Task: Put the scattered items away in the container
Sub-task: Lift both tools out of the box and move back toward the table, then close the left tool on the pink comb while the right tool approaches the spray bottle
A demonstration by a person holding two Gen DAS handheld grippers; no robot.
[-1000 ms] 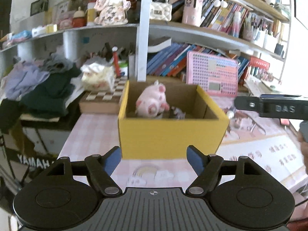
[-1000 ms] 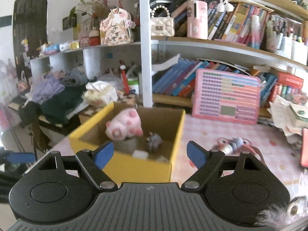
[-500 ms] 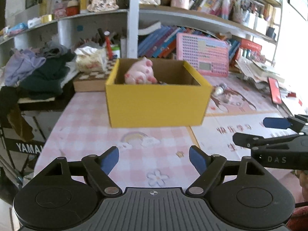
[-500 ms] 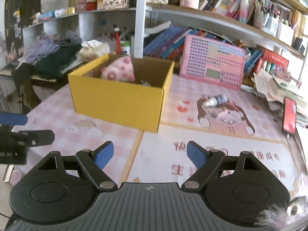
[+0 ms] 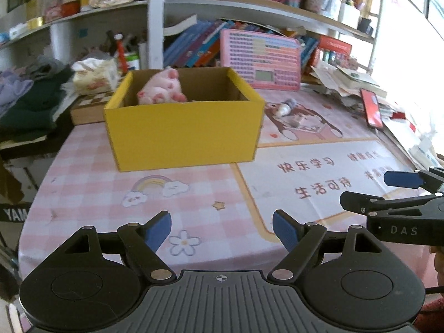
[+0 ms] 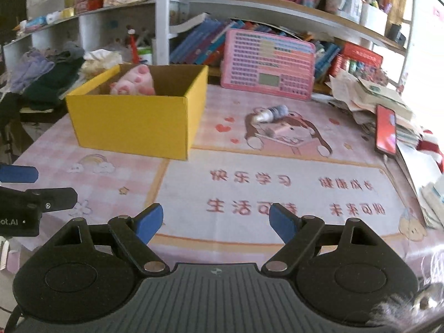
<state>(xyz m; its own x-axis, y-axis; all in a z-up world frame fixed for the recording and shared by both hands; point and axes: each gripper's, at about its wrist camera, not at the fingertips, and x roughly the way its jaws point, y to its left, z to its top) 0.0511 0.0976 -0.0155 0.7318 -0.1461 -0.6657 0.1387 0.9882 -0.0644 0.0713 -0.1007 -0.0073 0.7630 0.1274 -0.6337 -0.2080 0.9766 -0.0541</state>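
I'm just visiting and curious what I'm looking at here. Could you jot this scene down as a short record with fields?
container: yellow box, open top, on the pink table mat
inside box: pink plush pig
left out on mat: small bottle lying on its side, to the right of the box
left gripper: open, holding nothing, short of the box
right gripper: open, holding nothing
background: pink keyboard toy leaning against bookshelves
task status: bottle not yet in the box

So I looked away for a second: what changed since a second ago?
Both hand-held grippers, left and right, pulled back from the yellow box, open and empty throughout. The pink pig plush stayed inside it, and the small bottle stayed on the mat.
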